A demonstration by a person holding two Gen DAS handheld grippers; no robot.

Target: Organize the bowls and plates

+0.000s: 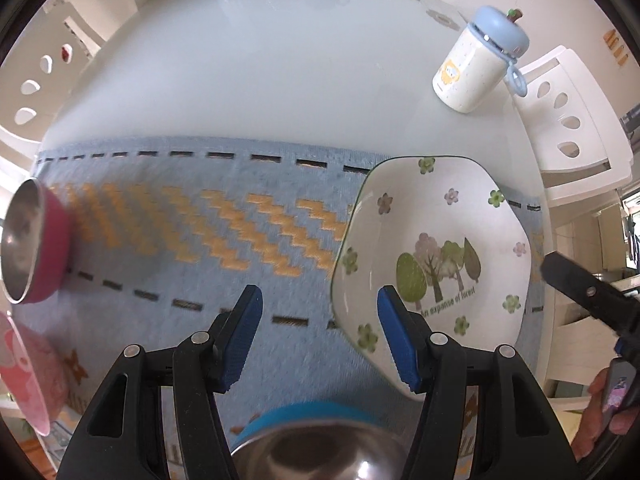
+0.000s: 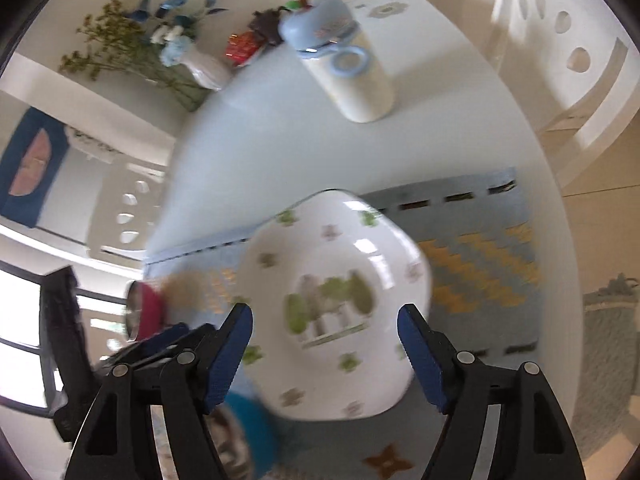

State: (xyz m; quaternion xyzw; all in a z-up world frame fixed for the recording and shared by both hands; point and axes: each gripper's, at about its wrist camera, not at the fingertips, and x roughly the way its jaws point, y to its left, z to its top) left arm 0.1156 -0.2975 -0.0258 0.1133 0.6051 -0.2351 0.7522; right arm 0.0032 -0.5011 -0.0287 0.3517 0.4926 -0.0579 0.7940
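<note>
A white plate with trees and flowers (image 1: 432, 256) lies on the blue placemat (image 1: 224, 232) at the right; it also shows in the right wrist view (image 2: 336, 300). My left gripper (image 1: 320, 336) is open and empty, just left of the plate and above a blue steel bowl (image 1: 312, 448). A red steel bowl (image 1: 36, 244) stands at the mat's left edge, a pink bowl (image 1: 28, 368) below it. My right gripper (image 2: 324, 352) is open above the plate, which lies between its fingers. The blue bowl (image 2: 252, 436) and red bowl (image 2: 146, 312) sit to its left.
A white bottle with a blue lid (image 1: 476, 60) stands on the white table (image 1: 280, 72) behind the mat, also in the right wrist view (image 2: 352, 68). A vase of flowers (image 2: 200, 68) stands at the far edge. White chairs (image 1: 572, 120) surround the table.
</note>
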